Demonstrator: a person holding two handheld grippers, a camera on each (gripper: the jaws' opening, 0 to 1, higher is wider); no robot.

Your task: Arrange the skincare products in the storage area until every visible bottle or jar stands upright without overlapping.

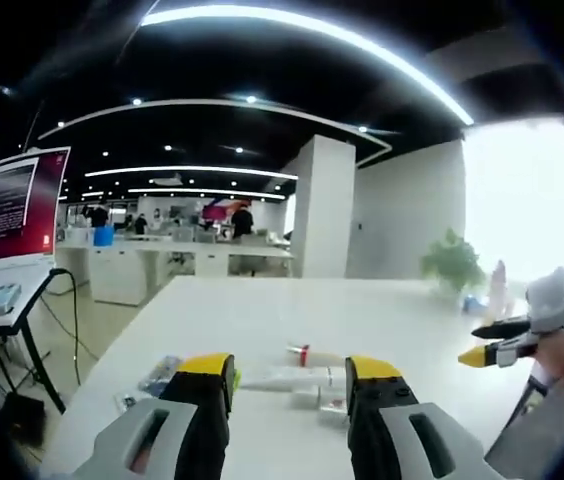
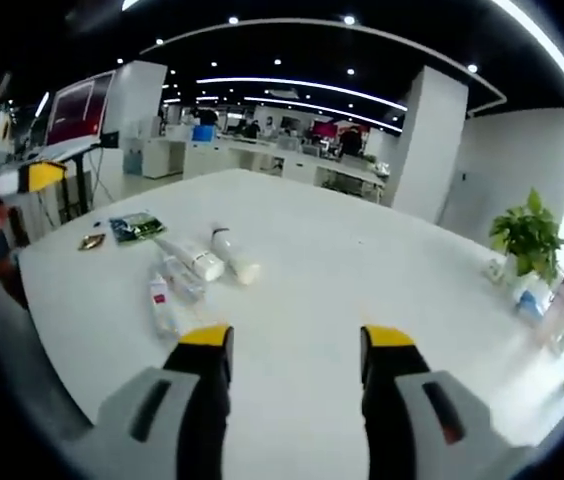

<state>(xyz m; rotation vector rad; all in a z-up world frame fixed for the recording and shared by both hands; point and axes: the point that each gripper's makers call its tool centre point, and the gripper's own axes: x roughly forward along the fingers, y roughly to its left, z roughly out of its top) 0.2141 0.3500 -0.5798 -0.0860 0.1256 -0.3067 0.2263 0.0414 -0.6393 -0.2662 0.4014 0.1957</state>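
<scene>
Several skincare products lie flat in a loose cluster on the white table [image 2: 362,270]. In the right gripper view they are a white bottle [image 2: 232,256], a white tube [image 2: 192,260], a clear tube [image 2: 178,279] and a slim tube with a red band [image 2: 160,300], ahead and left of my open right gripper [image 2: 297,340]. In the left gripper view a red-capped tube [image 1: 308,353] and a white tube [image 1: 292,378] lie just beyond my open left gripper [image 1: 290,375]. Nothing sits between either pair of jaws. The right gripper [image 1: 502,345] shows at the right, held by a hand.
A green packet [image 2: 134,225] and a small gold sachet [image 2: 90,241] lie near the table's left corner. A potted plant [image 2: 530,235] and small bottles [image 2: 527,297] stand at the far right edge. A red monitor [image 1: 17,205] stands left of the table. Desks and people fill the background.
</scene>
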